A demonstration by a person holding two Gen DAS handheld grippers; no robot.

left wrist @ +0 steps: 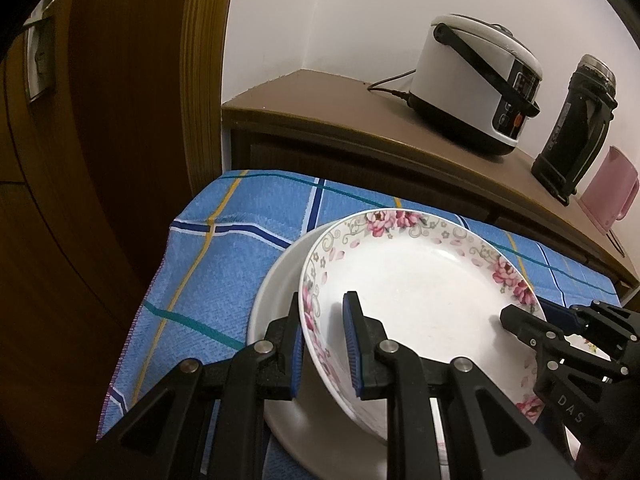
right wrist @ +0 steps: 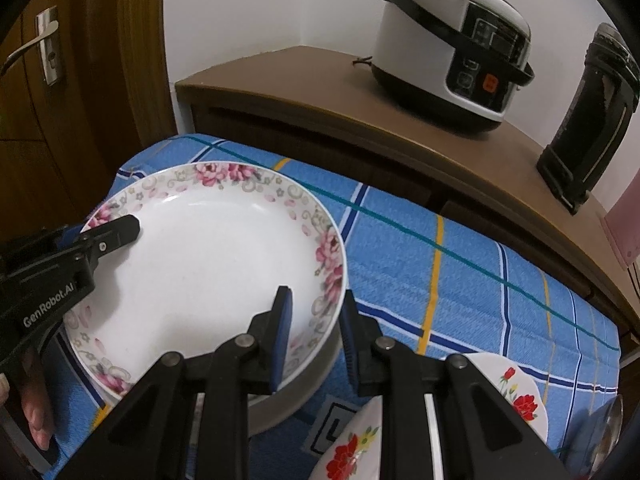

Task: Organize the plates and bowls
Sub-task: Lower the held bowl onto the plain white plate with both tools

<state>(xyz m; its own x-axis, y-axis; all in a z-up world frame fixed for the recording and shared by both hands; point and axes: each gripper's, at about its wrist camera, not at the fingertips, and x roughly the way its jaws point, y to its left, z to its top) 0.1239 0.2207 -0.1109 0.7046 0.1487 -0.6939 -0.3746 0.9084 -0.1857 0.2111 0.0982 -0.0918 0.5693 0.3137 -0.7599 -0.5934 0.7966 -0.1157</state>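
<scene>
Here, a blue checked cloth [right wrist: 460,280] covers the table, with a brown wooden cabinet [right wrist: 304,92] behind it carrying a white rice cooker [right wrist: 452,48] and a black thermos [right wrist: 588,120], and a pink jug [left wrist: 608,192] just beside the thermos in the left wrist view. On the cloth rests a plain white plate [left wrist: 276,292], and above it, tilted, sits the floral plate [right wrist: 208,264] with its pink rose border, its rim caught on two opposite sides. The left gripper [left wrist: 324,344] straddles the near-left rim, one blue-padded finger inside the dish and the other outside beneath it; the jaws look set around the rim, though whether the pads are pressing it cannot be told. The right gripper [right wrist: 316,336] straddles the opposite rim the same way, inner finger on the white well, outer finger below the edge, and its contact is equally unclear. Nearer the right gripper's body, well apart from the stack, lie two smaller red-flowered bowls [right wrist: 516,392] on the cloth.
</scene>
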